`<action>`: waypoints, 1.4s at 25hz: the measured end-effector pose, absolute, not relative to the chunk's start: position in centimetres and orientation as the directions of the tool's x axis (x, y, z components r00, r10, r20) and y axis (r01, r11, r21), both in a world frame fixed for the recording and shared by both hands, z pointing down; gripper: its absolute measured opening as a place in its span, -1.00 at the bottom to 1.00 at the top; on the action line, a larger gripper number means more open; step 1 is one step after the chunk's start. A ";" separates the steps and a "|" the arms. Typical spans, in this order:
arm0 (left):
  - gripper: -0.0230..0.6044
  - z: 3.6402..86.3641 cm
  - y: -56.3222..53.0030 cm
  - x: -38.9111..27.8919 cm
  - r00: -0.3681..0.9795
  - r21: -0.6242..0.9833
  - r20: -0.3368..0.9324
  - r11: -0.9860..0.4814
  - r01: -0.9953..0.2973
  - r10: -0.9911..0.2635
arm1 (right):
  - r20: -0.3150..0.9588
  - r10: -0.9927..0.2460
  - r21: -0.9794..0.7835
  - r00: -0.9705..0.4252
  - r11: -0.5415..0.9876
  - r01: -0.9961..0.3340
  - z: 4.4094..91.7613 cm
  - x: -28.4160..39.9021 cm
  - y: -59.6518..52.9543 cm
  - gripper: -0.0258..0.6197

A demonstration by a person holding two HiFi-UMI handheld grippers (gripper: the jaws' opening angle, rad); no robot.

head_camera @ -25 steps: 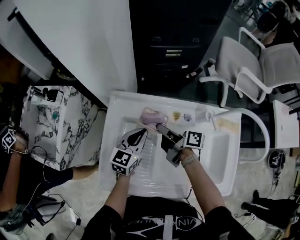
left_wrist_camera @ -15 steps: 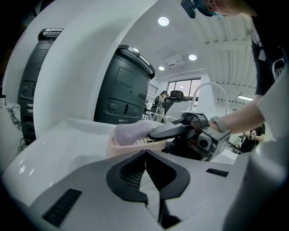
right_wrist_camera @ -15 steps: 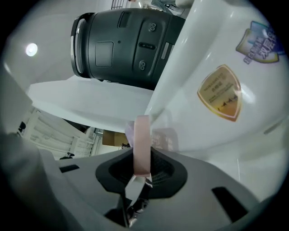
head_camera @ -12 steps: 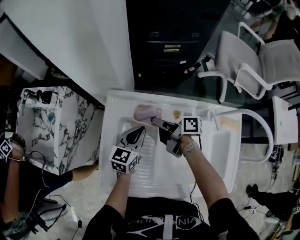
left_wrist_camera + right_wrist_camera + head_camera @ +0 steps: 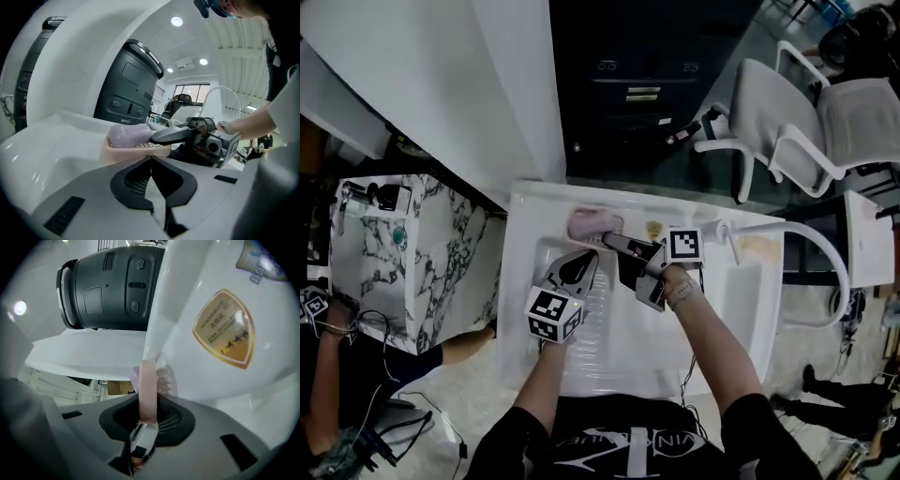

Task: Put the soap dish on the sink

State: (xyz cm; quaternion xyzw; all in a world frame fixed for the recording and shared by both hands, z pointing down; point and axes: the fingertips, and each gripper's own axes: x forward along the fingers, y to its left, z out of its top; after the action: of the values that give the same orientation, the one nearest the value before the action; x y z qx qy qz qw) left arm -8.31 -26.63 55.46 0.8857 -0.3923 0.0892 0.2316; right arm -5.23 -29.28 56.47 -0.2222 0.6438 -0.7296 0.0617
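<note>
A pink soap dish (image 5: pixel 592 225) holding a lilac bar of soap (image 5: pixel 127 136) lies level at the back ledge of the white sink (image 5: pixel 523 281), left of a gold sticker (image 5: pixel 653 229). My right gripper (image 5: pixel 615 243) is shut on the dish's right rim; in the right gripper view the pink rim (image 5: pixel 148 390) stands edge-on between the pads. My left gripper (image 5: pixel 578 259) hovers over the basin just in front of the dish, shut with nothing in it. In the left gripper view the dish (image 5: pixel 136 151) is just beyond the left gripper's (image 5: pixel 152 161) tips, and the right gripper (image 5: pixel 185 135) reaches in from the right.
A curved white faucet pipe (image 5: pixel 825 246) arches over the sink's right end. A marble-patterned cabinet (image 5: pixel 417 253) stands to the left. A white panel (image 5: pixel 469 84) and a dark machine (image 5: pixel 656 84) rise behind the sink, with white chairs (image 5: pixel 806 122) at back right.
My right gripper has carried the soap dish a little left and back, from the basin's rear edge to the ledge. The left gripper has barely shifted.
</note>
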 end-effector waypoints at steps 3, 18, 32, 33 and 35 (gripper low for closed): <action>-0.87 55.4 -26.9 -8.2 0.677 0.356 0.332 -0.577 -0.735 -0.657 | 0.253 -0.370 -0.963 -0.894 -0.180 -0.198 56.4 -5.1 -29.4 -0.67; -0.87 55.9 -26.9 -7.3 0.705 0.429 0.305 -0.568 -0.702 -0.641 | 0.287 -0.252 -0.956 -0.924 -0.132 -0.260 55.1 -5.5 -29.2 -0.07; -0.87 55.8 -27.2 -6.8 0.713 0.467 0.295 -0.554 -0.689 -0.637 | 0.371 -0.119 -0.926 -0.921 -0.118 -0.358 56.4 -5.4 -26.0 -0.01; -0.87 55.8 -27.2 -6.8 0.711 0.466 0.296 -0.553 -0.691 -0.638 | 0.367 -0.121 -0.928 -0.922 -0.124 -0.352 56.3 -5.4 -25.7 -0.01; -0.87 55.8 -27.2 -6.8 0.708 0.464 0.299 -0.551 -0.694 -0.640 | 0.352 -0.140 -0.933 -0.925 -0.130 -0.336 56.2 -5.2 -25.4 -0.01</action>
State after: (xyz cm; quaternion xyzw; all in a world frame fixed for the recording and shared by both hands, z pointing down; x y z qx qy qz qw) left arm -6.80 -27.17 55.79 0.8794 -0.3792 0.0473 0.2840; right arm -5.21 -25.41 56.17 -0.1811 0.6560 -0.7296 -0.0671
